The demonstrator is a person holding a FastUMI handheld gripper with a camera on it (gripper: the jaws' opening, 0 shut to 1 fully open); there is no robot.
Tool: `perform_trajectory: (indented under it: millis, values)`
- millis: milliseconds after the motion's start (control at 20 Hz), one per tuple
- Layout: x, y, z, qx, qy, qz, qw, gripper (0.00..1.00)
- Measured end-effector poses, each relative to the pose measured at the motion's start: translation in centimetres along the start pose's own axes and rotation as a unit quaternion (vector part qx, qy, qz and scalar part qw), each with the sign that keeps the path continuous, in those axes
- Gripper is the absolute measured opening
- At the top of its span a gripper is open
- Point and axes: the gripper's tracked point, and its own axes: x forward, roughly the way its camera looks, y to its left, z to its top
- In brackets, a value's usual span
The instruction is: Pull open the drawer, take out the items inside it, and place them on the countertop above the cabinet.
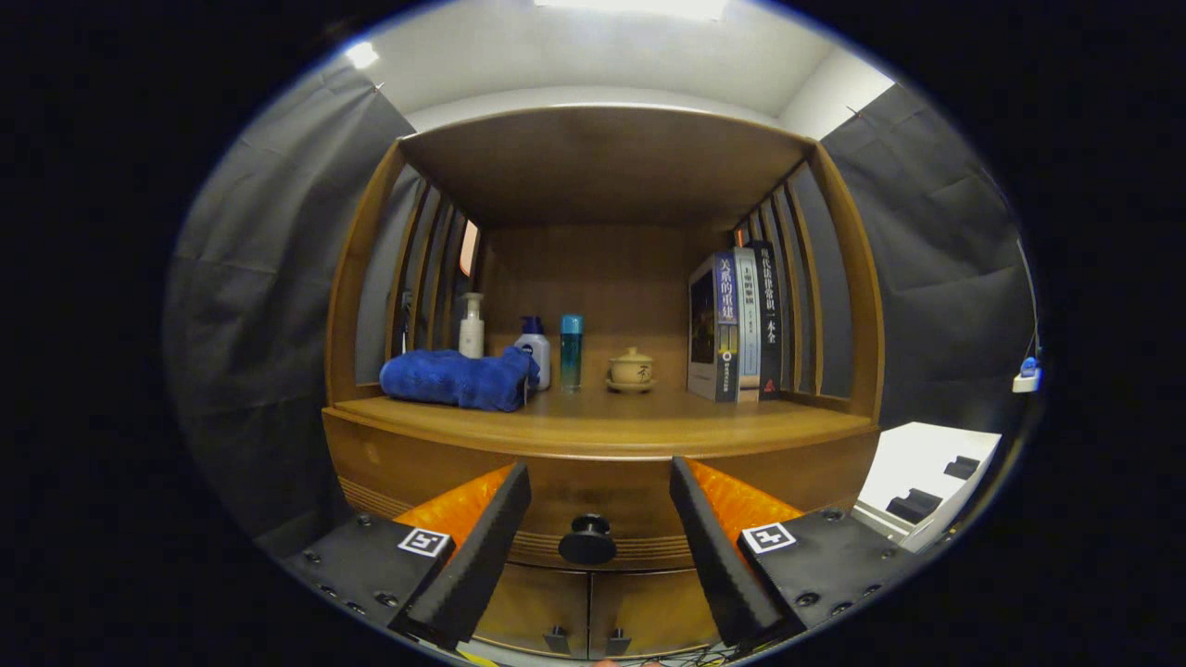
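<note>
A wooden cabinet stands in front of me, its drawer front (pixel 611 496) closed under the countertop (pixel 602 421). A round dark knob (pixel 587 540) sticks out of the drawer front. My gripper (pixel 600 482) is open, and the knob sits between the two fingers, a little ahead of them, touching neither. The drawer's contents are hidden. On the countertop lie a folded blue towel (pixel 459 378), a white pump bottle (pixel 472 326), a white bottle with a blue cap (pixel 535 350), a slim teal bottle (pixel 571 350), a small lidded ceramic cup (pixel 631 370) and upright books (pixel 734 324).
Two lower cabinet doors (pixel 593 611) with small handles sit below the drawer. A white box (pixel 931 482) with dark blocks on it stands to the right of the cabinet. Slatted wooden sides and a top shelf enclose the countertop.
</note>
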Motion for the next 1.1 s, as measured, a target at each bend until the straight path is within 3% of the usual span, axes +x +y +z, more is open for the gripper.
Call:
perform_trajectory:
  millis: [300,550,650,750,900,1100]
  values:
    - [1.5,0.6,-3.0,0.010,0.036,0.009,0.999,0.95]
    - [3.0,0.6,-4.9,0.025,0.066,0.009,0.997,0.80]
    - [3.4,0.1,-4.7,0.019,0.066,0.003,0.998,0.80]
    - [3.2,0.8,-4.7,0.010,0.065,0.024,0.998,0.69]
    - [3.1,0.8,-4.8,-0.011,0.065,0.015,0.998,0.54]
    - [2.8,0.8,-5.0,0.024,0.077,0.005,0.997,0.36]
